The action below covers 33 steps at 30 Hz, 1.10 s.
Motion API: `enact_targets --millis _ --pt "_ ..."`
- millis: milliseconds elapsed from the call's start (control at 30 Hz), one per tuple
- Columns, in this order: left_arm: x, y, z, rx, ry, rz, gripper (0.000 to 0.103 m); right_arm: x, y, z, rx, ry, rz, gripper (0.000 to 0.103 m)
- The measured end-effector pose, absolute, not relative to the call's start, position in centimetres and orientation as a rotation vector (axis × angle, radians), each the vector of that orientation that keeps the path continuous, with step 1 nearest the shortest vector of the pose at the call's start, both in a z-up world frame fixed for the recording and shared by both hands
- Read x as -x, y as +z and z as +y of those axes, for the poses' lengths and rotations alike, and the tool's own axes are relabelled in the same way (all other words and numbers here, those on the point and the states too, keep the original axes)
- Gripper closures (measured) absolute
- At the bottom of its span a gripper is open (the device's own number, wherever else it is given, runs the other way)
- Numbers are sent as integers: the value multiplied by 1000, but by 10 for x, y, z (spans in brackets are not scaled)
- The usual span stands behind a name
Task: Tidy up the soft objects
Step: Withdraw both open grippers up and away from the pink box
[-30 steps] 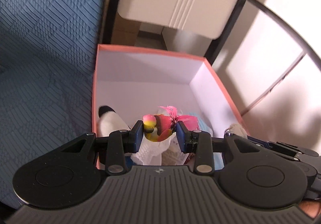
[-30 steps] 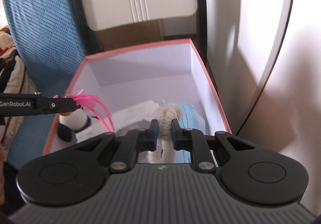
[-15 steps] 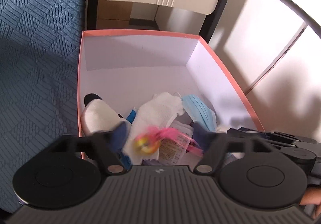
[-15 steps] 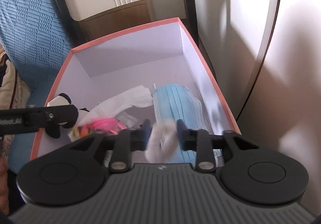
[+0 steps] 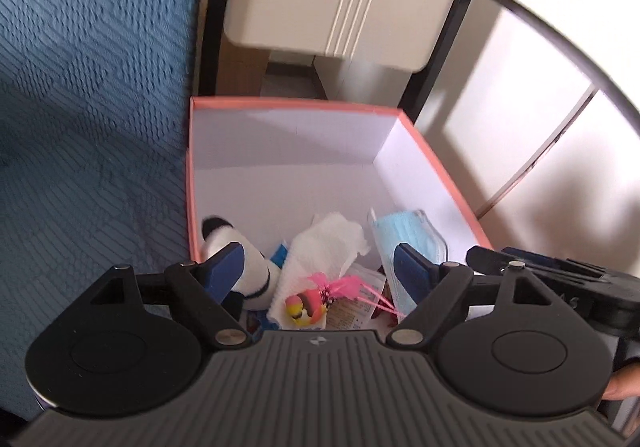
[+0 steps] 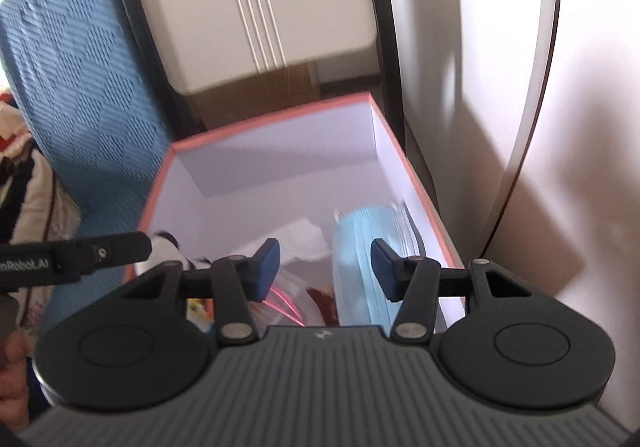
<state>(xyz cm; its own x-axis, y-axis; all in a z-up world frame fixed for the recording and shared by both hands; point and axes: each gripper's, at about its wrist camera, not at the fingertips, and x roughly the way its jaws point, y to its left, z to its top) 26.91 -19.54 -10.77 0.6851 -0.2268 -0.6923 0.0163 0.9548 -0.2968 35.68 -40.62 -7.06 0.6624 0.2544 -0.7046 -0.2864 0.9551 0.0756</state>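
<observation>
Beside the blue textured bed (image 5: 88, 95), our pink-rimmed box (image 5: 280, 103) holds a blue mask (image 5: 408, 243) lying lengthwise along its right wall, while both left tongs (image 5: 318, 267) and right tongs (image 6: 325, 267), just opening, stand apart, empty.

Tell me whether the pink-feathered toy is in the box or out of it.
In. The pink-feathered toy lies inside the pink box on the white tissue, below the open left tongs, whose pads touch nothing.
</observation>
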Motion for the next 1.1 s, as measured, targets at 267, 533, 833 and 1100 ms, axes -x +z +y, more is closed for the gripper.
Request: enact_targets --millis 267,533,833,1100 --pt "-239 -56 -177 275 -129 697 18 -331 -24 -388 61 338 709 50" --pt "-204 -23 -167 270 -155 617 18 -293 5 -377 80 339 660 50" --pt "-167 -1 -156 267 -172 566 18 -245 19 -366 89 324 639 50" --pt "-137 -5 -150 260 -181 590 18 -210 13 -372 83 292 651 50"
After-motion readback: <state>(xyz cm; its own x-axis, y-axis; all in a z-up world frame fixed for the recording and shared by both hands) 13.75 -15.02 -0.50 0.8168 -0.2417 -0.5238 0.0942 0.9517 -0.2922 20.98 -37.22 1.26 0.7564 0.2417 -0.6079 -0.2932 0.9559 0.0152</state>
